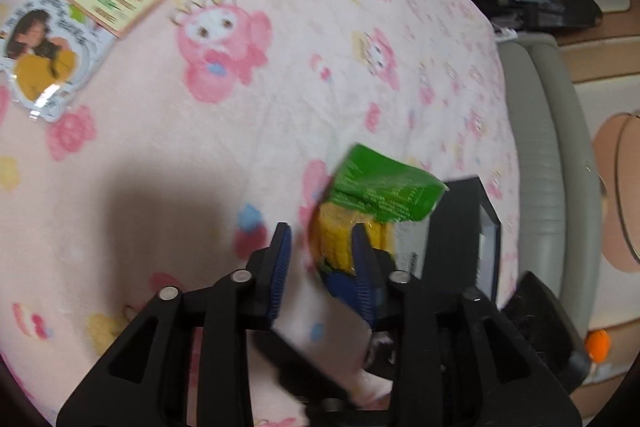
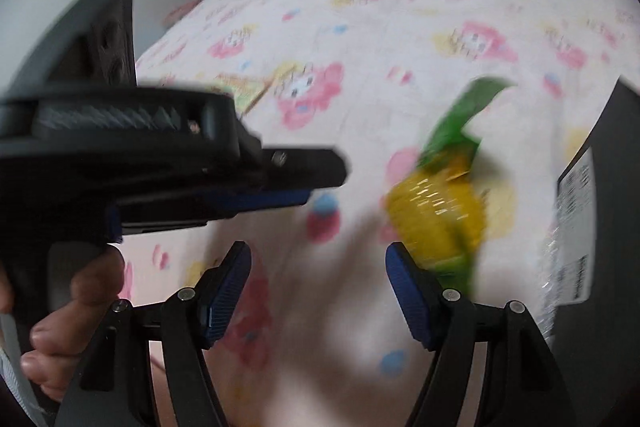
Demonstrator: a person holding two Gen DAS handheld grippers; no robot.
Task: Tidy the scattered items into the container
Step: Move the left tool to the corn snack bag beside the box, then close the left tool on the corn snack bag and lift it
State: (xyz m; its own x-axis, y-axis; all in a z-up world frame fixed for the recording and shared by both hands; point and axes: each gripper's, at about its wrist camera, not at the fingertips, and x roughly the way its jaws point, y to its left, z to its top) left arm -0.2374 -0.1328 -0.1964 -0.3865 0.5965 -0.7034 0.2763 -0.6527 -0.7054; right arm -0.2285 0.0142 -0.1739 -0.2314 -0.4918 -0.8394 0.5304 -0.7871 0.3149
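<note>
Both grippers, left and right, stand with fingers apart and empty beside the green-and-yellow packet near the bed's edge.

Crinkled green-and-yellow foil snack packet sits tilted, blurred, just beside the black rectangular container, outside it.

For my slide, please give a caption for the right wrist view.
Open right gripper above pink patterned blanket, green-and-yellow snack packet blurred just ahead.
</note>
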